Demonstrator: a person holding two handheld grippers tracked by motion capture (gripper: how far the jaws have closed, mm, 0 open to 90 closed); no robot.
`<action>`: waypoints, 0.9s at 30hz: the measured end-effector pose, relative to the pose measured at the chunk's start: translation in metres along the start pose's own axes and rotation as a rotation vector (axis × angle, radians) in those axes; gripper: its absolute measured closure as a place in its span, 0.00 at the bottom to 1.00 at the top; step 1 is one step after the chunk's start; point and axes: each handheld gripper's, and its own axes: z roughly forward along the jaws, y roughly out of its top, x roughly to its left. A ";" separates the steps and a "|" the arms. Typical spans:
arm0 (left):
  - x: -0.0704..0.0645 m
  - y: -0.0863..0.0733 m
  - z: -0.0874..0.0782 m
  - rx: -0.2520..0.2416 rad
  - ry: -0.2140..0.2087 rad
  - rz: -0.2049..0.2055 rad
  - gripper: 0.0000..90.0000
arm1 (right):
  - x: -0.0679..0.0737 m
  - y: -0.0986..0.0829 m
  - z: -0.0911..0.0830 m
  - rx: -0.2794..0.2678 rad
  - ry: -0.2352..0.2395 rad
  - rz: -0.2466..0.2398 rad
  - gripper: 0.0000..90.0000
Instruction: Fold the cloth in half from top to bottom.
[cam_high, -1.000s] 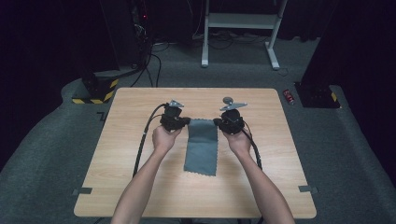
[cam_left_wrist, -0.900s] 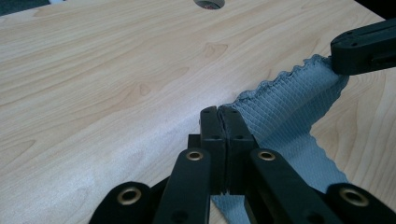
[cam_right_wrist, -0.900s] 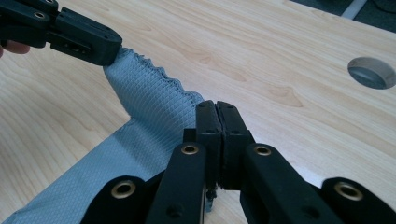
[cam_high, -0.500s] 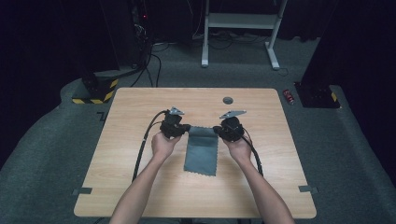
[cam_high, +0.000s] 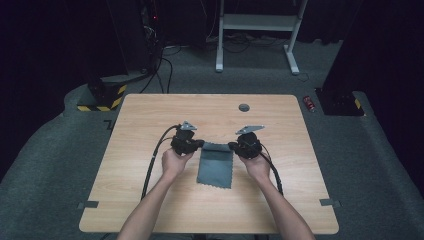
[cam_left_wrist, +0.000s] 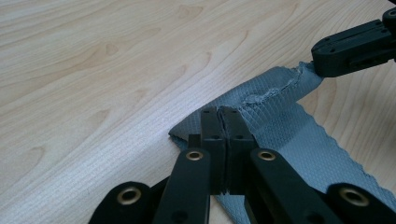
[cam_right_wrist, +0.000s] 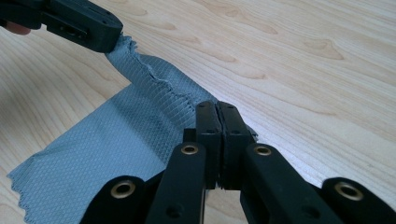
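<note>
Thin grey cloth lying mid-table, looks light, limp, likely to sag and wrinkle, best held at corners: left gripper and right gripper each clamped on a far corner.

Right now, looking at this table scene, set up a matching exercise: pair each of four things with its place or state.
Things:
1. grey textured cloth
2. left gripper
3. small dark round disc
4. red cylinder

Places or states:
A. on the carpet, right of the table
B. lying on the wooden table, far corners pinched
C. shut on the cloth's far left corner
D. on the tabletop near its far edge

Pairs: 1-B, 2-C, 3-D, 4-A
</note>
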 end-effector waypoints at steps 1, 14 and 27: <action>0.000 -0.001 0.000 0.000 -0.001 -0.001 0.99 | 0.001 -0.001 0.000 0.003 0.001 0.010 0.98; -0.004 -0.008 -0.002 -0.009 -0.010 -0.006 0.99 | 0.003 -0.008 -0.002 0.002 0.011 0.005 0.98; -0.007 -0.016 -0.004 -0.037 -0.036 -0.031 0.99 | 0.003 -0.014 -0.005 -0.007 0.025 0.007 0.98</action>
